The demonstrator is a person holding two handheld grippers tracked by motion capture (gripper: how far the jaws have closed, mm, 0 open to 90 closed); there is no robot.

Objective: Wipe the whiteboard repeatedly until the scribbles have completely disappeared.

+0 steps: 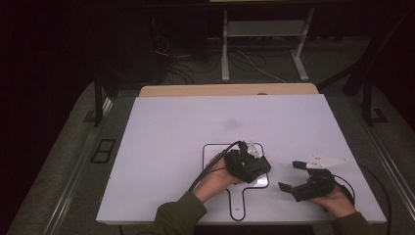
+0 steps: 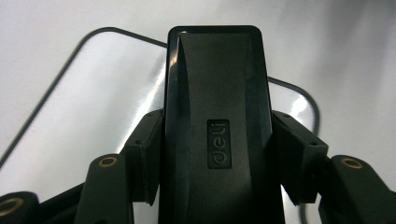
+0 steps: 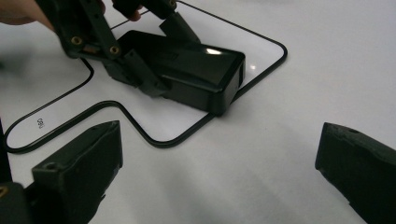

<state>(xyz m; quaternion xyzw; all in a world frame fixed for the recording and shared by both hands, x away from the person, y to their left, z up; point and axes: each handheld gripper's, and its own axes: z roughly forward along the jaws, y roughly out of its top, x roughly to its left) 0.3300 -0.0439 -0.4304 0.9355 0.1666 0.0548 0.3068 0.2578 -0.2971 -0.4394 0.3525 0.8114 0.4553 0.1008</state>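
Note:
A black oblong case [image 2: 217, 93] with "deli" embossed on its top sits between the two jaws of my left gripper [image 2: 217, 154], whose pads press on its long sides. In the high view, my left gripper [image 1: 252, 170] is over a black outline with a handle shape [image 1: 215, 146] drawn on the white board. In the right gripper view, the case [image 3: 196, 70] lies low inside that outline [image 3: 261, 70], apparently touching the board. My right gripper [image 1: 291, 176] stands to the right of it, jaws wide apart and nothing between them [image 3: 219, 172].
The white board [image 1: 195, 117] covers most of the table, and a wooden edge [image 1: 225, 90] shows behind it. A metal frame with legs [image 1: 225, 54] and cables stands on the floor beyond. A cable [image 1: 210, 169] trails from my left gripper.

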